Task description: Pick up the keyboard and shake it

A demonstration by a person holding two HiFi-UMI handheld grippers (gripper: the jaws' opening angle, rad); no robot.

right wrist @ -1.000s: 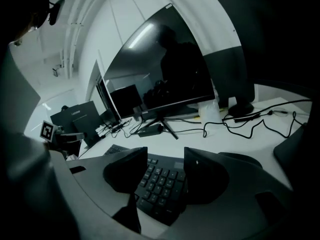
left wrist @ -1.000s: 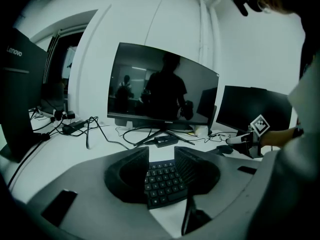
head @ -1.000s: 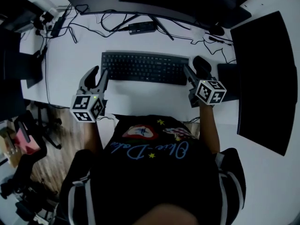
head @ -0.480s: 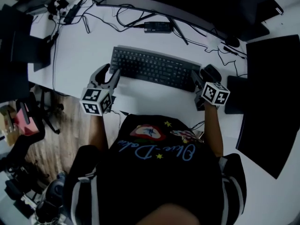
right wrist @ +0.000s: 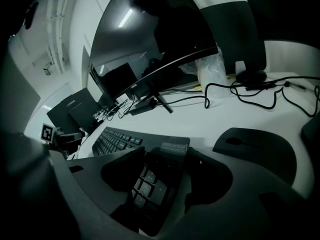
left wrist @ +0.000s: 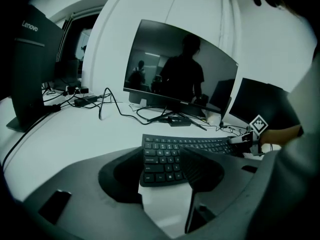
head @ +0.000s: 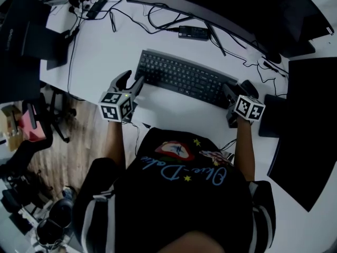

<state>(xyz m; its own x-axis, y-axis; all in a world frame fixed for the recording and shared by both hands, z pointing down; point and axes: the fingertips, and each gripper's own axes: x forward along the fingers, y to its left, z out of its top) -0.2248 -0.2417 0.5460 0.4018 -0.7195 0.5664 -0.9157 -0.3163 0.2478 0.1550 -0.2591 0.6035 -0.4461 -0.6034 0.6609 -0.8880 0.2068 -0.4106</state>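
Observation:
The black keyboard [head: 184,79] lies flat on the white desk [head: 105,51], in front of the curved monitor. My left gripper [head: 131,80] is at its left end and my right gripper [head: 238,88] at its right end. In the left gripper view the keyboard [left wrist: 170,156] has its left end between the jaws of the left gripper [left wrist: 162,171], with a gap to the pads. In the right gripper view the keyboard [right wrist: 120,139] has its right end between the jaws of the right gripper [right wrist: 167,176], untouched. Both pairs of jaws have just been opening.
A curved monitor [head: 221,4] stands behind the keyboard, with cables and a black adapter [head: 192,32] under it. A black mouse [right wrist: 255,144] sits right of the keyboard. A dark panel [head: 305,125] lies at the right. The desk's near edge runs by the person's body.
Both grippers have spread their jaws wider at the keyboard's ends. The head view has swung, so the desk and keyboard now sit tilted in the picture.

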